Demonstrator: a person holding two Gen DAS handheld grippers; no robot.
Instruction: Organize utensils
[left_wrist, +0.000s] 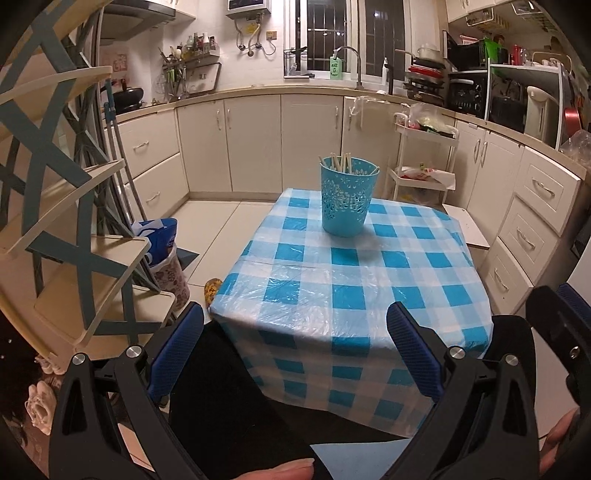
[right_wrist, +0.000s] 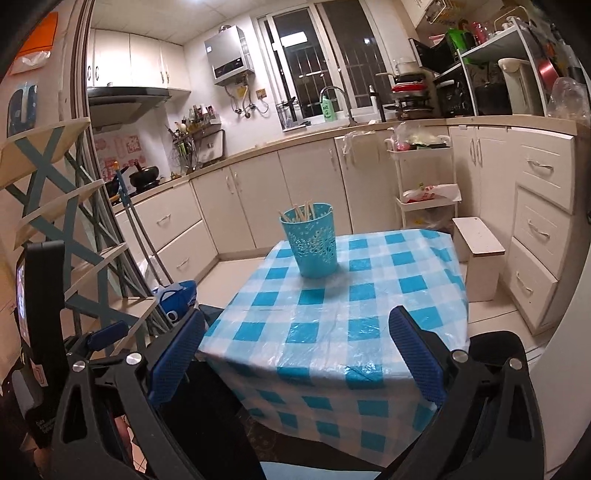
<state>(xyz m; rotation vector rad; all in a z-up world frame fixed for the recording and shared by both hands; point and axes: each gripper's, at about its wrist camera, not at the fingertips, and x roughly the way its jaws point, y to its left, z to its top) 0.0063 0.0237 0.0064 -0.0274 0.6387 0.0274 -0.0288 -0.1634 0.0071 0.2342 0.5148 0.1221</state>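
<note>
Left wrist view: the left gripper hangs wide open and empty off the near edge of the checked tablecloth; the right gripper likewise gapes, holding nothing; chopsticks stand in the turquoise perforated cup, toward the table's far side.

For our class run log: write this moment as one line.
left gripper: open | right gripper: open | chopsticks: in blue cup | table

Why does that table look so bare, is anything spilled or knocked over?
Nothing stands out. The blue cup stands upright on the checked tablecloth with the chopsticks inside it. Both grippers, left and right, are open and hold nothing.
</note>
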